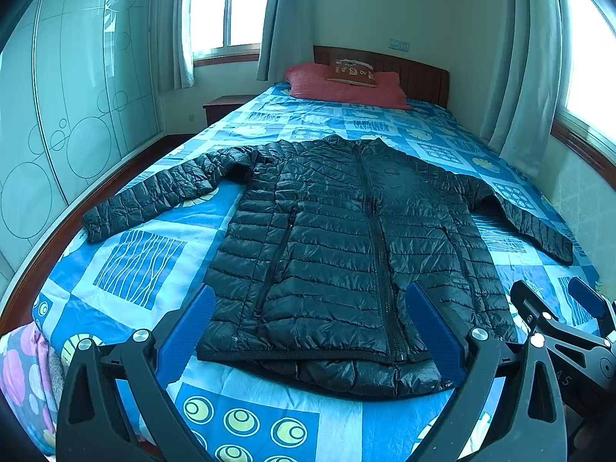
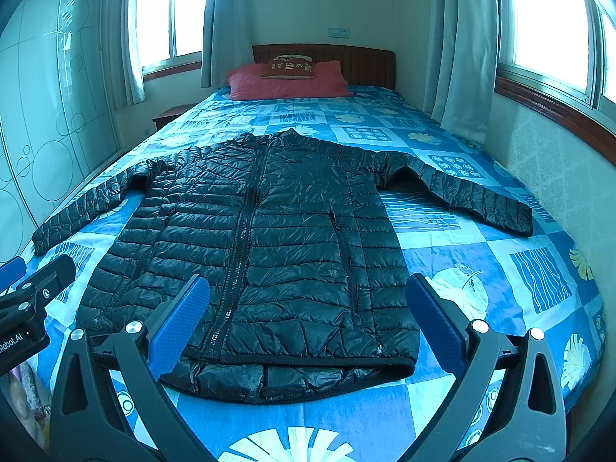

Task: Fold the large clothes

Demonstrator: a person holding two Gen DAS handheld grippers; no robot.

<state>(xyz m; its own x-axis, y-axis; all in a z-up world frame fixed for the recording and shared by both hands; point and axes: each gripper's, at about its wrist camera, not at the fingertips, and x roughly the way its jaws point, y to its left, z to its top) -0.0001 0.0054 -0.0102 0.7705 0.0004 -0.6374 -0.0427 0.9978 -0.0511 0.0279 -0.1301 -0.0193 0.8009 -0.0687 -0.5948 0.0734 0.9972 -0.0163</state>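
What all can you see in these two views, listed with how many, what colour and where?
puffer jacket: one, black, zipped, spread flat front-up on the bed, sleeves out to both sides
bed cover: one, blue patchwork print, over the whole bed
pillow: one, red, at the head of the bed
small cushion: one, brown with pale print, on the pillow
headboard: one, dark wood, against the far wall
nightstand: one, dark wood, left of the bed
wardrobe: one, pale frosted doors with circles, left wall
curtains: pale, beside the windows
left tool: blue pads, open, above the jacket hem
right tool: blue pads, open, above the jacket hem
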